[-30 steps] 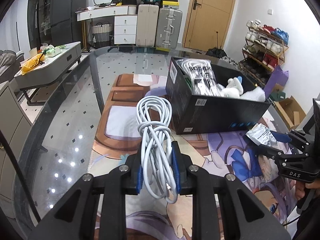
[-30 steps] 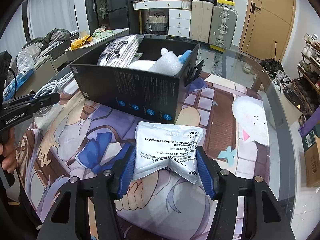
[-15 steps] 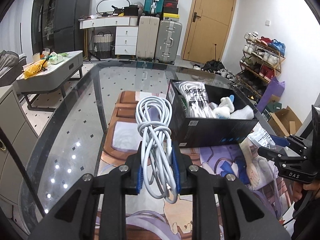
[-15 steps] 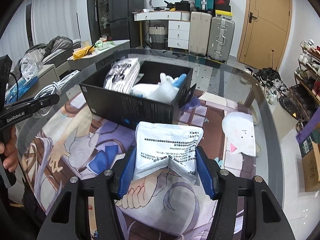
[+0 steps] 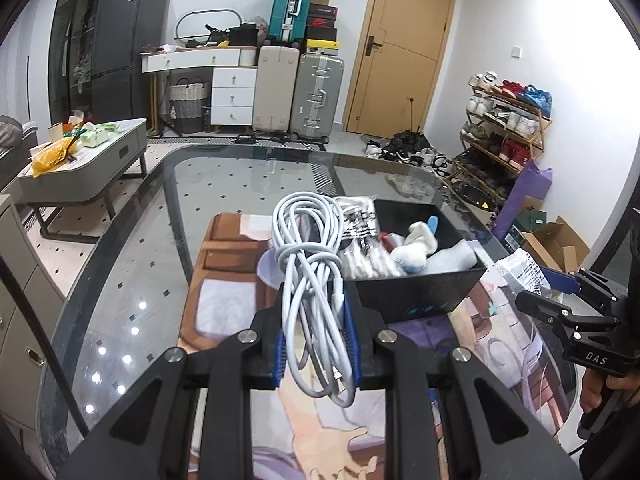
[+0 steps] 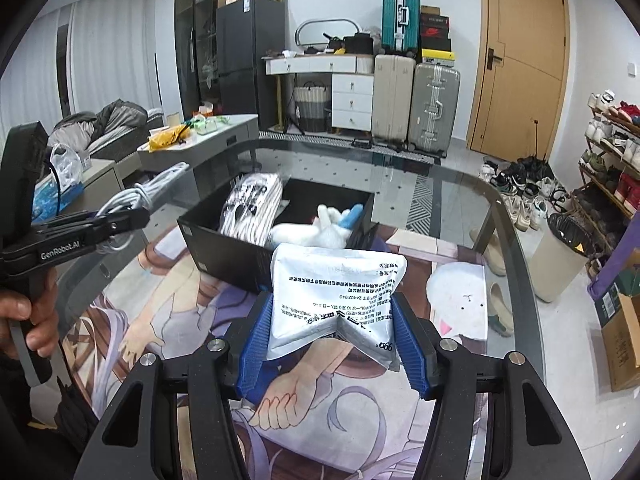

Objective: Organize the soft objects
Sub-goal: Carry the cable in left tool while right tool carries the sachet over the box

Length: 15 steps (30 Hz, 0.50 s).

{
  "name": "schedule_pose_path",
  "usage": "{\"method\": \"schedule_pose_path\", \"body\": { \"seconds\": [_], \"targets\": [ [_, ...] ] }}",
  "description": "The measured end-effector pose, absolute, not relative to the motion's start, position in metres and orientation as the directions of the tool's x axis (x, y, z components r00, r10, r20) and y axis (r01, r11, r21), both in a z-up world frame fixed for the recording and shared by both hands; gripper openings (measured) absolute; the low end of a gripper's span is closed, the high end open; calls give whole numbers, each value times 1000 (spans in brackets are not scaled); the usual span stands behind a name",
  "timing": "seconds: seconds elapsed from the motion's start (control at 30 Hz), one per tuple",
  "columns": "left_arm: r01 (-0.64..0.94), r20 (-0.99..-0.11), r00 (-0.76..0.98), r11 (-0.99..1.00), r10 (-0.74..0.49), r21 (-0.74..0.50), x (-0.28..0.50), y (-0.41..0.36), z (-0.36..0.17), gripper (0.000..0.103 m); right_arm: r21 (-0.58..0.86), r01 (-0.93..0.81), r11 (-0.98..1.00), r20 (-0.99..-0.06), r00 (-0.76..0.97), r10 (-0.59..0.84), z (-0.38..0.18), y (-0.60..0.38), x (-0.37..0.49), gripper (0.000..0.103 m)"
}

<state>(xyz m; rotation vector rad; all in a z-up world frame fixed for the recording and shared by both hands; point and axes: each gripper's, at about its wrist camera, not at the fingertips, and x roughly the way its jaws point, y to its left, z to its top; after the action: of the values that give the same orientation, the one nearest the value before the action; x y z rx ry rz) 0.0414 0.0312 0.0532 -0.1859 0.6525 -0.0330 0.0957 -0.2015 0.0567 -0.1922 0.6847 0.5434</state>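
Note:
My left gripper (image 5: 314, 316) is shut on a coiled white cable (image 5: 310, 248), held in the air above the printed table mat (image 5: 224, 276). A white foil pouch (image 6: 338, 296) with black print sits pinched between the blue pads of my right gripper (image 6: 332, 320), also lifted off the table. Ahead of both stands a black open box (image 6: 224, 248), holding a plastic-wrapped white bundle (image 6: 250, 204), a white and blue plush toy (image 6: 332, 224) and a bubble-wrap piece (image 5: 452, 258). In the left wrist view the right gripper (image 5: 536, 288) shows at the right edge with the pouch (image 5: 520, 272).
The glass table (image 5: 132, 264) is round-edged, with a printed mat over its middle. A white round plush (image 6: 460, 300) lies on the mat right of the box. A shoe rack (image 5: 504, 132), suitcases (image 5: 316, 96) and a low side table (image 5: 80, 160) stand beyond.
Both grippers have risen with their loads, so the box now appears lower and farther, with its contents seen from above. Neither grip has changed.

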Motion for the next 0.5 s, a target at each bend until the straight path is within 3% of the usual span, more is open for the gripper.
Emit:
{"method": "schedule_pose_path", "body": {
  "seconds": [0.5],
  "targets": [
    [45,-586,796,981,-150,-191,67,20,66,22,0,-530,848,-631,658,412,73,-190,116,58]
  ]
}}
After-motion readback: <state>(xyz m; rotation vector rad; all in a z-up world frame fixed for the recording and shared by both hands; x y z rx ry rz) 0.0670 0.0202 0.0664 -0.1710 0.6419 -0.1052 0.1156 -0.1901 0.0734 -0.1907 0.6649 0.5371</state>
